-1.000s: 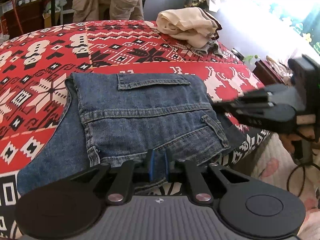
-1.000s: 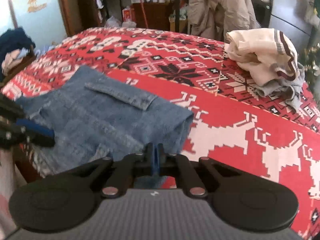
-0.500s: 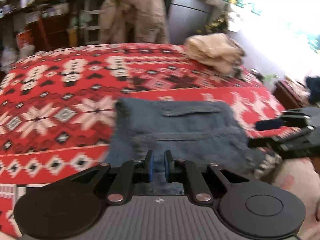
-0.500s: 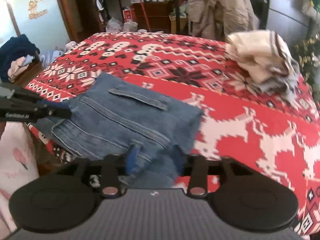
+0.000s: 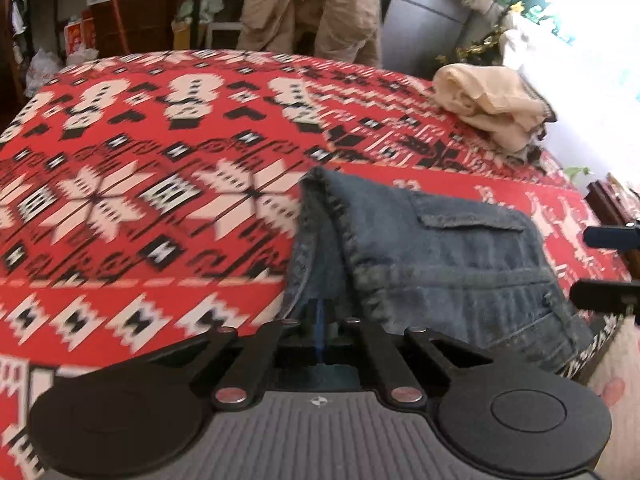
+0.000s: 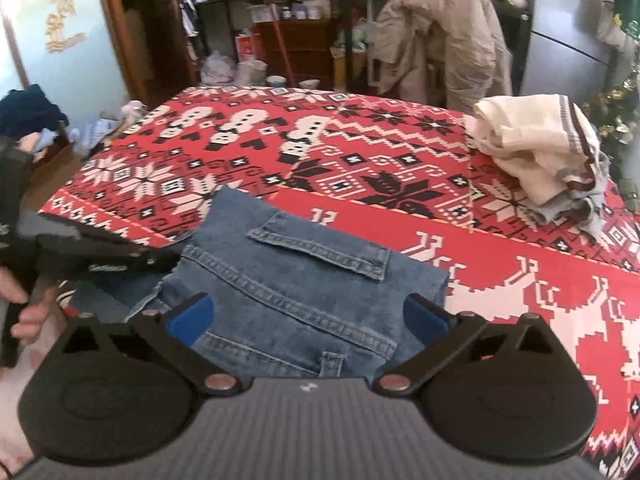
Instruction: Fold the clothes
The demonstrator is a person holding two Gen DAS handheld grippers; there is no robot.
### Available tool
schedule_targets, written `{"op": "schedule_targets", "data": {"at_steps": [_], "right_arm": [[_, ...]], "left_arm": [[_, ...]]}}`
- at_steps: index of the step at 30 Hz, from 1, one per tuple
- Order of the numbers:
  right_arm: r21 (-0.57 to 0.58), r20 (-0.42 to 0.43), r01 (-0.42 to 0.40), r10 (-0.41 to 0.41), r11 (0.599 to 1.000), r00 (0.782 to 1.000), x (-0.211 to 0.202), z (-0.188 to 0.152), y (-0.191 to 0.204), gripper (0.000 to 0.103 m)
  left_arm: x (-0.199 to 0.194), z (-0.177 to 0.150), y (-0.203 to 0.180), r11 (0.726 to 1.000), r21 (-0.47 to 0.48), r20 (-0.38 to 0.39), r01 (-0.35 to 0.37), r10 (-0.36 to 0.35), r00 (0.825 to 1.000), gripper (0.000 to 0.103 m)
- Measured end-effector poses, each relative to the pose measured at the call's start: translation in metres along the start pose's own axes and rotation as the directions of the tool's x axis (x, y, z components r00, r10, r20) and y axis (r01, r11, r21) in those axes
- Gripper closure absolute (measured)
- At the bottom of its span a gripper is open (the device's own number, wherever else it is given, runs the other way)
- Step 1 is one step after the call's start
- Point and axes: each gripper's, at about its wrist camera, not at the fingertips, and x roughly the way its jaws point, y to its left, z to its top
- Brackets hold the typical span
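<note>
Beige jacket (image 6: 444, 36) behind red blanket (image 6: 360, 152)

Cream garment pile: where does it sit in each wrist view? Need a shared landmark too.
Left wrist: the cream garment pile lies upper right, on the far right corner of the red patterned blanket, beyond the folded jeans.
Right wrist: the pile lies right of centre, upper half, on the same corner.
Shared landmark: the beige jacket draped behind the bed.
</note>
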Motion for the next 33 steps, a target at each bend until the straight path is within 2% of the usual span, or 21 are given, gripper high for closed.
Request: {"op": "schedule_targets", "data": {"at_steps": [4, 6, 9, 14, 18, 23, 27, 30, 33], "right_arm": [[0.048, -0.011, 0.033, -0.032, 0.998, 0.999, -0.002, 0.001, -0.008, 0.001], [0.062, -0.013, 0.038, -0.037, 0.997, 0.999, -0.003, 0.002, -0.016, 0.001], [0.06, -0.03, 0.058, -0.056, 0.997, 0.998, -0.004, 0.004, -0.028, 0.001], [0.046, -0.008, 0.187, -0.187, 0.981, 0.982, -0.01, 0.004, -0.039, 0.001], [0.054, 0.014, 0.223, -0.224, 0.973, 0.974, -0.021, 0.004, -0.049, 0.001], [0.091, -0.002, 0.2, -0.2, 0.976, 0.98, -0.027, 0.003, -0.062, 0.001], [0.111, -0.03, 0.171, -0.169, 0.979, 0.985, -0.025, -0.001, -0.065, 0.001], [0.11, -0.045, 0.148, -0.144, 0.983, 0.989, -0.022, -0.004, -0.061, 0.001], [0.101, -0.049, 0.129, -0.124, 0.986, 0.991, -0.02, -0.004, -0.054, 0.001]], "left_arm": [[-0.018, -0.019, 0.007, 1.0, -0.008, -0.016, -0.007, 0.007, 1.0, 0.1], [-0.027, -0.027, 0.007, 0.999, 0.004, -0.008, -0.044, 0.044, 0.999, 0.1], [-0.04, -0.033, 0.01, 0.998, -0.006, 0.007, -0.057, 0.057, 0.998, 0.1], [-0.055, -0.037, 0.015, 0.994, -0.008, 0.005, -0.106, 0.106, 0.994, 0.1], [-0.066, -0.035, 0.021, 0.995, -0.041, 0.011, -0.095, 0.096, 0.995, 0.1], [-0.086, -0.027, 0.04, 0.988, -0.117, 0.048, -0.098, 0.105, 0.993, 0.097], [-0.078, -0.03, 0.054, 0.989, -0.121, 0.012, -0.085, 0.087, 0.996, 0.098], [-0.065, -0.037, 0.051, 0.996, -0.086, -0.022, -0.025, 0.023, 0.999, 0.098], [-0.06, -0.044, 0.04, 0.996, -0.078, -0.001, 0.042, -0.042, 0.999, 0.099]]}}
